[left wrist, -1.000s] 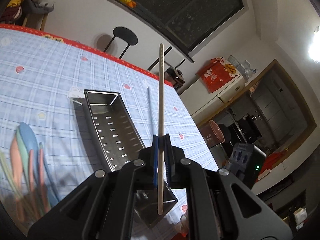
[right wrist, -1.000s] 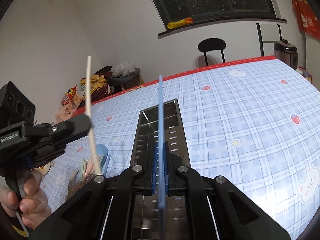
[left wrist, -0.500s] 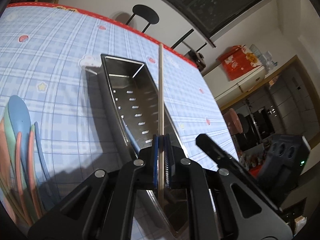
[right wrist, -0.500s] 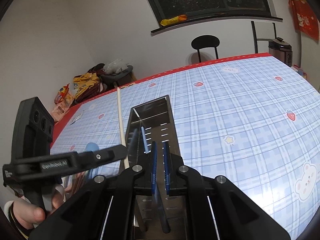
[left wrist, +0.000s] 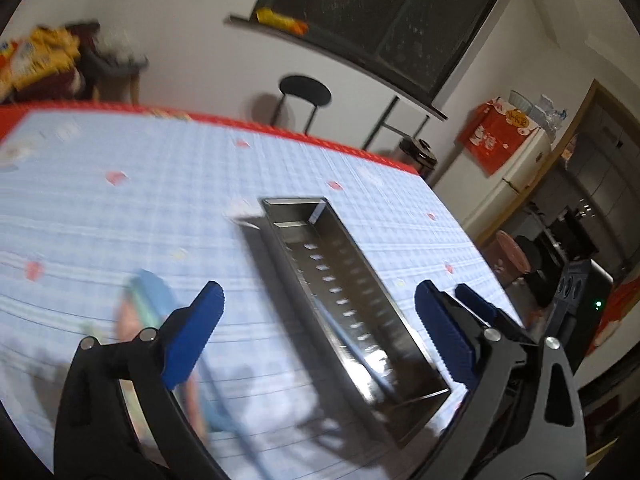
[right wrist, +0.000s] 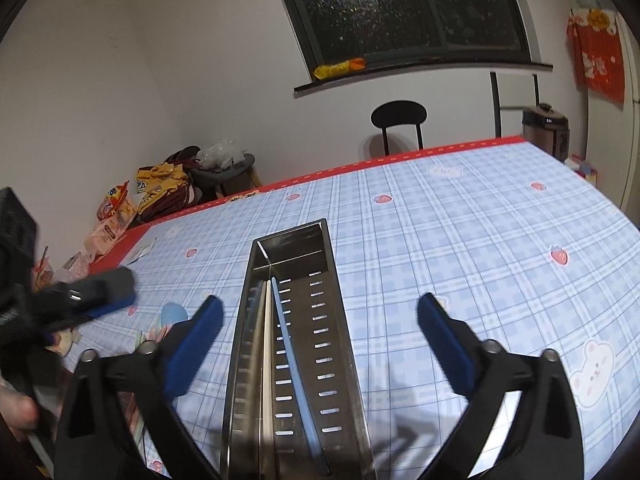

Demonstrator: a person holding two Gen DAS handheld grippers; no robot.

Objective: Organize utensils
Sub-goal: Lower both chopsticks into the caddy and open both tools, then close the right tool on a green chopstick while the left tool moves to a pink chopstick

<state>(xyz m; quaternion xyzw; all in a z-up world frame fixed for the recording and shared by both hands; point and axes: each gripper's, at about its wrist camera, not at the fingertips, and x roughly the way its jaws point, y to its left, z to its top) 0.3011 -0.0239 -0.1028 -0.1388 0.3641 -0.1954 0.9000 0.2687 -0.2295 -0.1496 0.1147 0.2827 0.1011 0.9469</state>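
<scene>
- 2 chopsticks, the cream chopstick [right wrist: 264, 344] and blue chopstick [right wrist: 294, 364], lie inside the steel tray [right wrist: 340, 320].
- left gripper [left wrist: 318, 306] and right gripper [right wrist: 320, 322] have just sprung wide, both empty.
- coloured spoons [right wrist: 170, 318] wait on the tablecloth [right wrist: 460, 240], left to sort.

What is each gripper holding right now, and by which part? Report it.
Nothing. The left gripper and right gripper have just opened, fingers empty. The cream chopstick and blue chopstick lie in the metal tray.

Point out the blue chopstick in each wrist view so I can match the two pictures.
Left wrist: blue chopstick, blurred, lies in the steel tray, lower centre-right.
Right wrist: blue chopstick, lower centre, in the tray beside a cream chopstick.
Shared landmark: black stool beyond the table.
</scene>
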